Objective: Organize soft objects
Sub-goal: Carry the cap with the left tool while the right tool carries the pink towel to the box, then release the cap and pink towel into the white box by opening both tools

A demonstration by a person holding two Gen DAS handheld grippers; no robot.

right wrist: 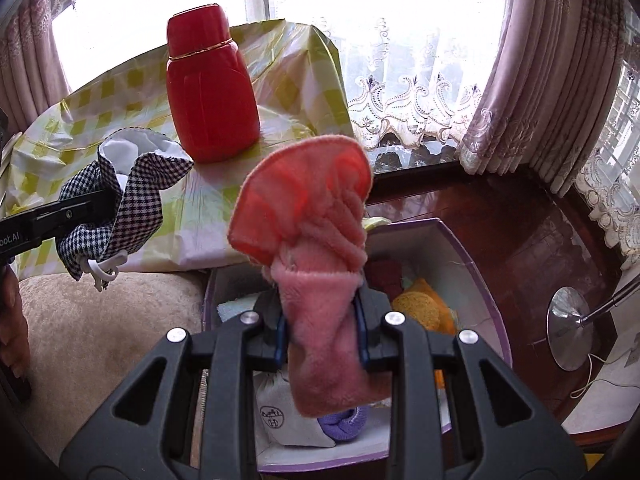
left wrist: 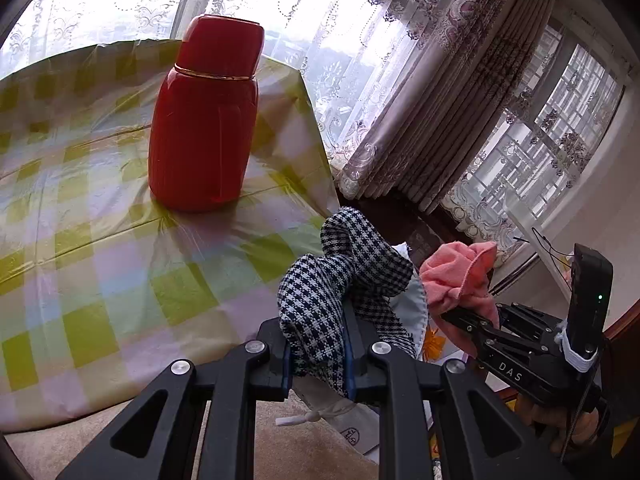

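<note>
My left gripper (left wrist: 318, 354) is shut on a black-and-white houndstooth drawstring pouch (left wrist: 340, 276) with a white lining, held in the air off the table's right edge. It also shows in the right wrist view (right wrist: 120, 216). My right gripper (right wrist: 320, 340) is shut on a pink fleece cloth (right wrist: 316, 240), held above an open white box (right wrist: 472, 264). The pink cloth also shows in the left wrist view (left wrist: 460, 276), to the right of the pouch. The box holds an orange item (right wrist: 424, 308), a purple item (right wrist: 344, 424), a dark red item (right wrist: 384, 272) and a white pouch (right wrist: 280, 416).
A red flask (left wrist: 204, 120) stands on the table with a green checked plastic cover (left wrist: 80, 220). A beige cushion (right wrist: 92, 336) lies below the table edge. A dark wooden ledge (right wrist: 540, 240) and lace curtains (right wrist: 540, 60) are behind. A metal lamp base (right wrist: 568, 328) stands at right.
</note>
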